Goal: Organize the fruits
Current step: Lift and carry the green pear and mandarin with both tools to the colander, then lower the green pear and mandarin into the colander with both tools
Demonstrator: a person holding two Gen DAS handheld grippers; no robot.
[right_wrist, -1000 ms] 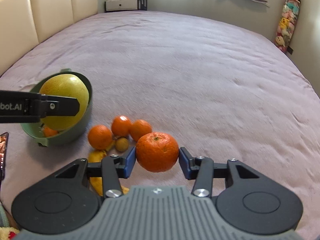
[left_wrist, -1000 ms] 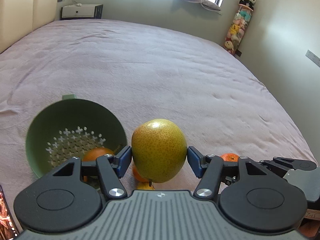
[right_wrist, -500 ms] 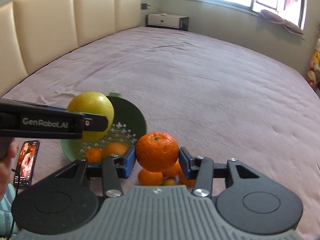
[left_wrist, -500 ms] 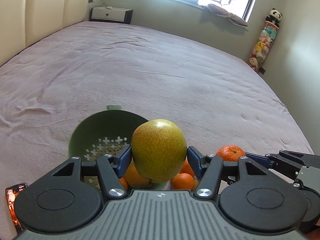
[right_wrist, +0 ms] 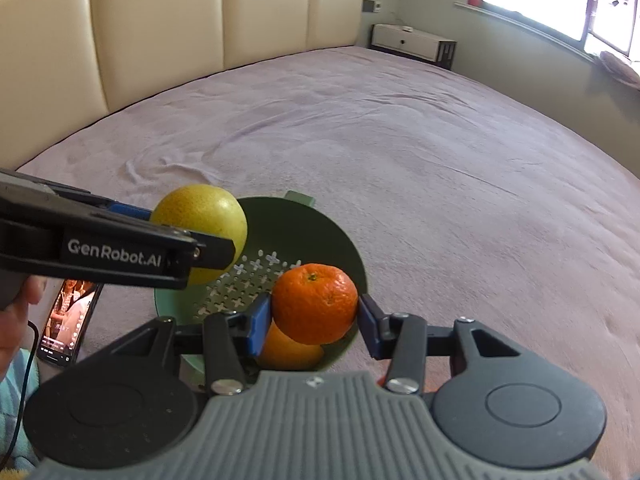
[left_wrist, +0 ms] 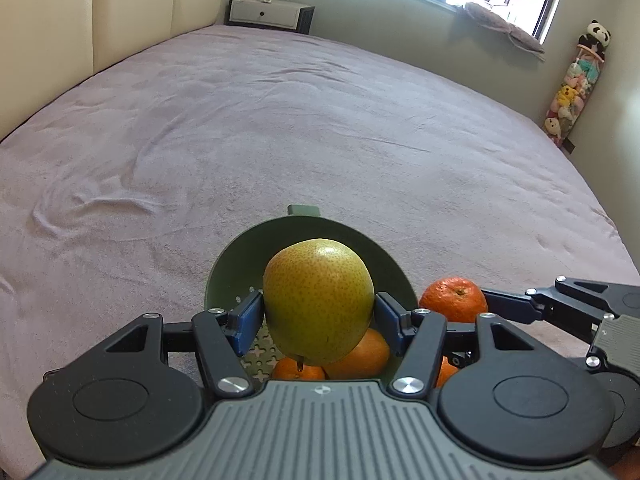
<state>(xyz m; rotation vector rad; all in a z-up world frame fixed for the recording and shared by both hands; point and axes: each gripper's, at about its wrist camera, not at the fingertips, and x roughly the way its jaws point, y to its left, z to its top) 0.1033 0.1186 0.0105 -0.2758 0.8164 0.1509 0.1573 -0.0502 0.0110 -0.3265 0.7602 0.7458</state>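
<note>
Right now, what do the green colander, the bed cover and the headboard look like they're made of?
Green colander: likely moulded plastic, matte, going by the even colour and the cross-shaped punched holes.
Bed cover: soft napped fabric, maybe fleece or velour; it shows brush marks and wrinkles.
Headboard: padded cream panels with a slight sheen, so leather or faux leather; can't tell which.
</note>
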